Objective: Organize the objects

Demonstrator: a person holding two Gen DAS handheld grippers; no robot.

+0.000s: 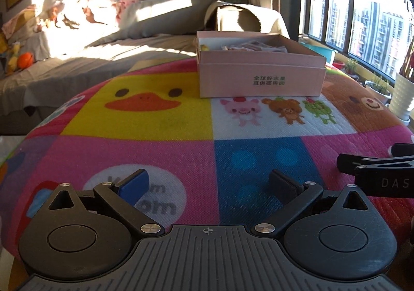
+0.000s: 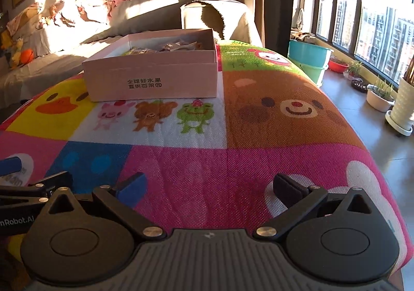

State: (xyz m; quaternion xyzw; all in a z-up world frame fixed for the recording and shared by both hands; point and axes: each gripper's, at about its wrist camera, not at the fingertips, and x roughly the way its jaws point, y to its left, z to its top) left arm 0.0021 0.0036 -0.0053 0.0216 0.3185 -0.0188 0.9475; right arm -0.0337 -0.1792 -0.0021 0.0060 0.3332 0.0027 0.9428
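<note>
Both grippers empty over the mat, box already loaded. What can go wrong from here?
1. The left gripper and right gripper hang open side by side; the right one's fingers already cross the left wrist view's edge, so the two may collide.
2. The pink box sits on a soft quilted mat; a nudge could slide or tip it.
3. Low sun throws glare and hard shadows, which hide the box's contents.

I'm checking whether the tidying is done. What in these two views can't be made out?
- Box contents: in both views the near wall hides most of them; only tops of some packets show, too small to identify.
- Right gripper: the left wrist view's right edge cuts it off.
- Left gripper: the right wrist view's left edge cuts it off.
- The cloth behind the box: hidden by the box.
</note>
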